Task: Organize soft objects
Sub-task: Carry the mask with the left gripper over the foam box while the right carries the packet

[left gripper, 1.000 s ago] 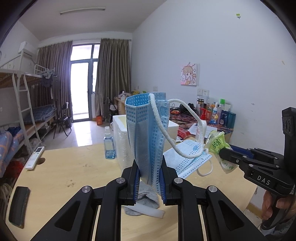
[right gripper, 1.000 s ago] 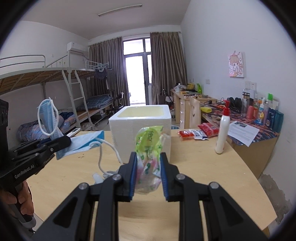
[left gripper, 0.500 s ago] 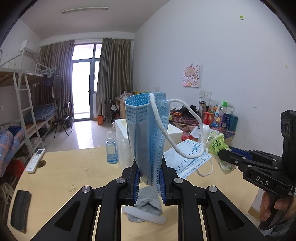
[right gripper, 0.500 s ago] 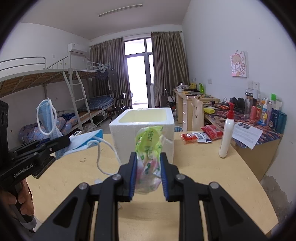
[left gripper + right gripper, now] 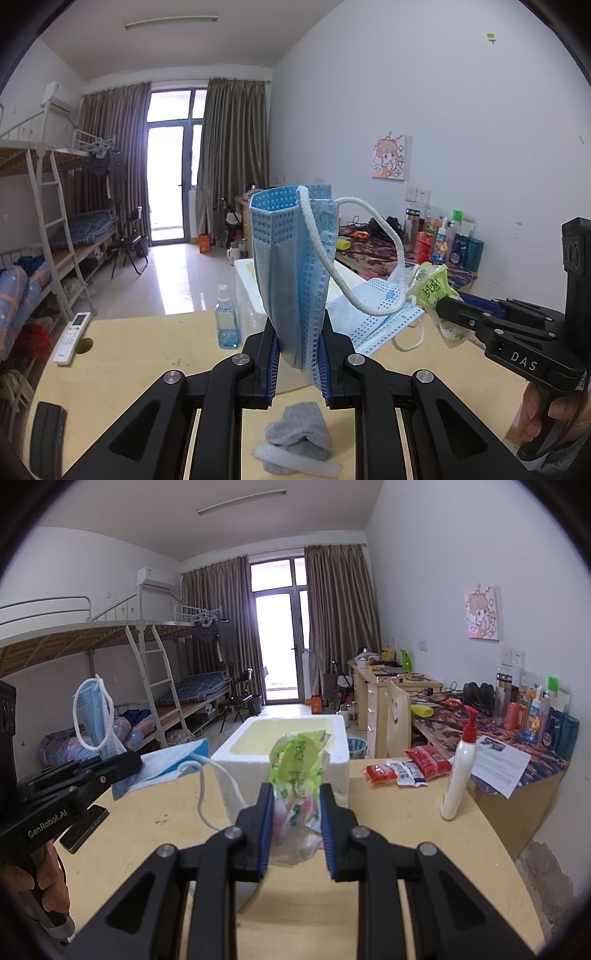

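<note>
My left gripper (image 5: 297,363) is shut on blue face masks (image 5: 295,266) and holds them up above the wooden table (image 5: 140,354); one mask (image 5: 373,314) hangs off to the right by its white ear loop. My right gripper (image 5: 296,827) is shut on a green plastic packet (image 5: 297,775), in the air in front of the white foam box (image 5: 284,738). The right gripper also shows in the left wrist view (image 5: 439,306), the left one in the right wrist view (image 5: 125,764). A grey sock (image 5: 299,439) lies on the table below the left gripper.
A blue spray bottle (image 5: 227,321), a white remote (image 5: 72,341) and a black object (image 5: 46,439) are on the table's left part. A white pump bottle (image 5: 460,775) and red snack packets (image 5: 406,770) are at its right. A cluttered desk stands beyond.
Both grippers have risen with their loads. The sock now shows further below the left gripper, and the foam box sits lower in both views.
</note>
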The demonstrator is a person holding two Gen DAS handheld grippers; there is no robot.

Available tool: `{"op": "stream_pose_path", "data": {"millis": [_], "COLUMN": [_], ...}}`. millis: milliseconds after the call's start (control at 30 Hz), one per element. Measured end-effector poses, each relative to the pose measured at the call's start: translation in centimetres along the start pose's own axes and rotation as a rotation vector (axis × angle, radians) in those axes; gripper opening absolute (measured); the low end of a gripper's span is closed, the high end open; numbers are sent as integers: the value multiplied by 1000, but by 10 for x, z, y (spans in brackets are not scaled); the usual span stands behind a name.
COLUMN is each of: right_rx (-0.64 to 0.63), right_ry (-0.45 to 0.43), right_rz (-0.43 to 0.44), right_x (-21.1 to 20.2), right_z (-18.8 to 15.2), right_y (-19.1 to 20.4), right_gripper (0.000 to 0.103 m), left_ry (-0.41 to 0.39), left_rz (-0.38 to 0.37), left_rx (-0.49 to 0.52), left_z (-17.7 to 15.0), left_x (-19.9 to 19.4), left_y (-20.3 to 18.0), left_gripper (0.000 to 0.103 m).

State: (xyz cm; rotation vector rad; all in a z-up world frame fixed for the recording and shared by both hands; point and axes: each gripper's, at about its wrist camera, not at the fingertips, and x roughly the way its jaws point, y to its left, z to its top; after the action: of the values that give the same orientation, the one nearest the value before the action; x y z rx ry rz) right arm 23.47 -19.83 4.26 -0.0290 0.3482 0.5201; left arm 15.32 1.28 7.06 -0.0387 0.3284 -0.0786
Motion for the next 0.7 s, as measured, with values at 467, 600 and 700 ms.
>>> {"op": "stream_pose_path", "data": {"millis": [467,600,700], "right_rx": [-18,-24,-28], "right_ry": [2,5,6], "right_rz": [6,10,19], "right_x": [28,35,42], "right_z": [27,32,35], "right_y": [-3,-3,-4], "right_gripper": [27,27,27], "left_ry": [3,3,10], "left_rz": [21,26,30], "left_rx": [2,0,-4], "left_z": [27,31,30], "left_x": [34,44,52], "left_y": [11,15,19], "left_gripper": [19,19,19]}}
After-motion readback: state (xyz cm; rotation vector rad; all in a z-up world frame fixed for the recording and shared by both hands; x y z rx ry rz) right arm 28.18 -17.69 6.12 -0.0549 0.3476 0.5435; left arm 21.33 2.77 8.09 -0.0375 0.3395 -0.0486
